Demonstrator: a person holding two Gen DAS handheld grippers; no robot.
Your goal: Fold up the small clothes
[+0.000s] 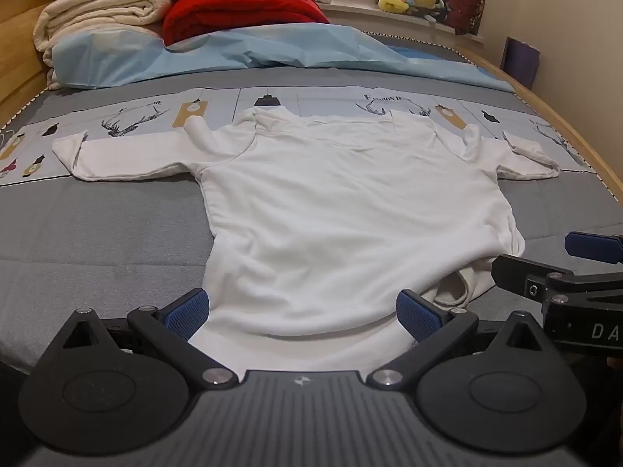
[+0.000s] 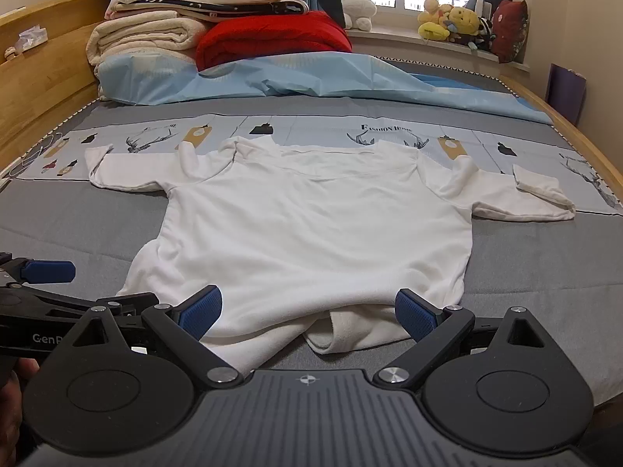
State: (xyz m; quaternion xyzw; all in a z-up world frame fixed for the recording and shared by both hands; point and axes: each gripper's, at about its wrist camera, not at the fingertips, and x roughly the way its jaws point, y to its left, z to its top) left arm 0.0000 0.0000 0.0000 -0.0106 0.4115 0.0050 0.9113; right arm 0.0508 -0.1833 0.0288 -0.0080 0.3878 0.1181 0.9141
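A small white T-shirt [image 1: 350,202] lies spread flat on the grey bed, collar at the far end, both short sleeves out to the sides. Its near hem is rumpled, with a fold turned up at the right corner [image 1: 455,288]. My left gripper [image 1: 303,313] stands open over the hem's left part, blue pads wide apart and pressing nothing. In the right wrist view the same shirt [image 2: 319,225] fills the middle, and my right gripper [image 2: 307,313] is open above the hem's right part. Each gripper shows at the edge of the other's view.
Folded cream blankets [image 2: 144,35], a red quilt [image 2: 272,35] and a crumpled light blue sheet [image 2: 311,78] sit at the bed's far end. Wooden bed rails [image 2: 43,78] run along both sides. Plush toys [image 2: 455,19] line the windowsill.
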